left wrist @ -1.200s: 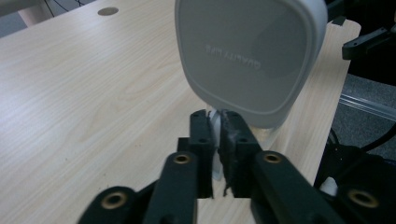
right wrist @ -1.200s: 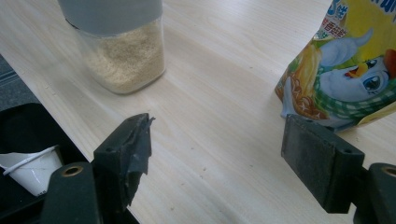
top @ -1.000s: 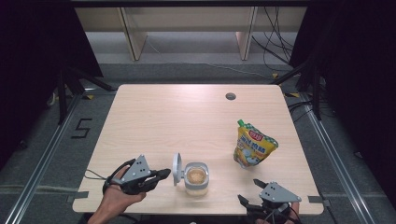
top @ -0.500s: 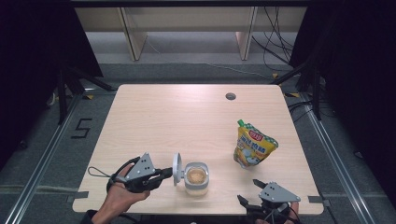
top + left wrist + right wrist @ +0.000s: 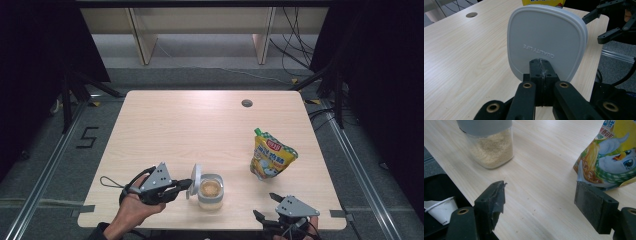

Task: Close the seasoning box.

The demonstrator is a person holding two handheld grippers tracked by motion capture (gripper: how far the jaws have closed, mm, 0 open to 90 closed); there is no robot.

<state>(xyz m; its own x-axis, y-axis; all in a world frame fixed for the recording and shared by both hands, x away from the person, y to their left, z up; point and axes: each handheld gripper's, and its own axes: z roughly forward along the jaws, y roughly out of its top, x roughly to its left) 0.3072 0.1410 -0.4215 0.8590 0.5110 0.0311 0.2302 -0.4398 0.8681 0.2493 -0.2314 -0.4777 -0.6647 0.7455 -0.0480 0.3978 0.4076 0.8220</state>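
My left gripper [image 5: 187, 184] [image 5: 541, 67] is shut on the edge of a grey lid [image 5: 195, 179] [image 5: 546, 37]. It holds the lid upright, right beside the clear container [image 5: 210, 192] [image 5: 491, 150] of pale grain near the table's front edge. The container's mouth stands uncovered. A yellow pouch [image 5: 271, 156] [image 5: 611, 157] stands to the right of the container. My right gripper [image 5: 265, 206] [image 5: 540, 200] rests at the front right edge with its jaws wide open and nothing between them. It faces the gap between the container and the pouch.
The wooden table [image 5: 200, 125] has a round cable hole [image 5: 246, 103] at the back right. A white paper cup [image 5: 440, 211] sits below the table's front edge in the right gripper view. Shelf legs [image 5: 142, 35] stand beyond the table.
My left gripper has shifted slightly to the right with the lid, closer to the container. The right gripper has stayed still.
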